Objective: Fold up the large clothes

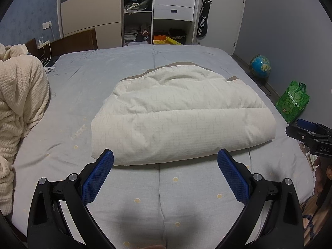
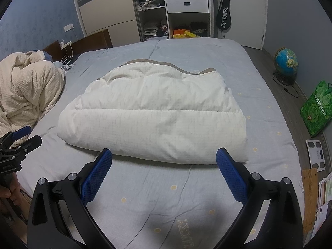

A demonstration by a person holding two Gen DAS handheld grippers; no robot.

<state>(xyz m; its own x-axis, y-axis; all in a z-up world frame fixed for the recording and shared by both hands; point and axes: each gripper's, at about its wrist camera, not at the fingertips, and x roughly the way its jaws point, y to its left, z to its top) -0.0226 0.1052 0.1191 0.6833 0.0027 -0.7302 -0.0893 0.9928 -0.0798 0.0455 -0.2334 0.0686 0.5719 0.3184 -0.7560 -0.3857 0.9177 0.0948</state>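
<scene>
Folded white padded garment (image 1: 180,116) lies mid-bed on the grey-blue bedsheet (image 1: 83,87), a puffy bundle with a tan layer peeking out along its far edge. What kind of garment it is can't be told; sleeves or collar are tucked out of sight.

Left gripper (image 1: 165,155) hovers at the near edge of the bundle, jaws wide apart, nothing between them, blue pads bare. Whether the fingertips touch the fabric is hard to call. Right gripper (image 2: 164,155) is the same: jaws spread, empty, tips right at the bundle's near edge.

In the left view the right gripper shows only partly at the right border, cut off by the frame, with a bit of the holding hand (image 1: 321,176) below it in shadow. In the right view the left gripper is likewise clipped at the left border.

Cream waffle-knit blanket (image 1: 18,108) is heaped at the bed's left side, partly out of frame. Open wardrobe (image 1: 157,10) behind, shelf contents too cluttered to make out. Globe (image 1: 260,66) and green bag (image 1: 293,101) on the floor at right. White scale (image 2: 316,155) by the bed, partly cropped.
</scene>
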